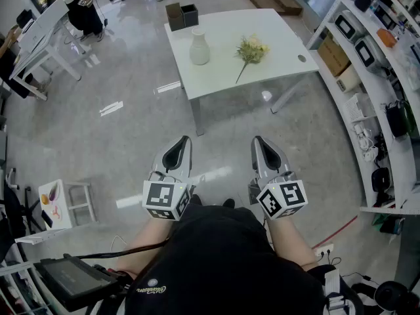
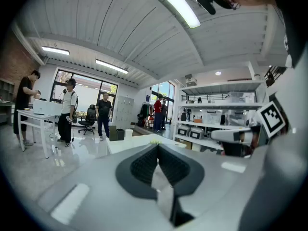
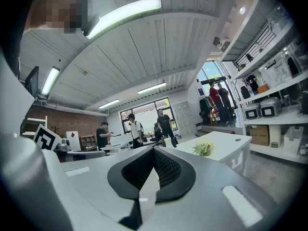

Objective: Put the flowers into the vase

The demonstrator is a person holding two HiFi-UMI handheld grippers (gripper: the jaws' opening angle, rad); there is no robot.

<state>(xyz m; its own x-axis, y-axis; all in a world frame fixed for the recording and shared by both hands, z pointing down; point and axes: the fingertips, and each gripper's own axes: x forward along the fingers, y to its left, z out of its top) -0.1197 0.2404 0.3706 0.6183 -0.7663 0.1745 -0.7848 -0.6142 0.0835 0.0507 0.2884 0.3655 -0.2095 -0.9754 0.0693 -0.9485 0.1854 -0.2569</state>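
Observation:
A white vase [image 1: 199, 48] stands upright on the white table [image 1: 223, 77] far ahead of me. A bunch of pale yellow flowers [image 1: 250, 51] lies on the tabletop to the vase's right, stem toward me. The right gripper view also shows the flowers [image 3: 202, 149], small and distant. My left gripper [image 1: 184, 139] and right gripper [image 1: 257, 139] are side by side close to my body, over the floor and well short of the table. Both have their jaws shut with nothing between them, as each gripper view shows [image 2: 157, 146] [image 3: 154, 149].
Two dark boxes [image 1: 182, 16] stand at the table's far left corner. Shelving with boxes and devices [image 1: 374, 77] runs along the right. Desks and people [image 1: 59, 12] are at the upper left, a small white stool [image 1: 62, 205] at the left. Glossy floor lies between me and the table.

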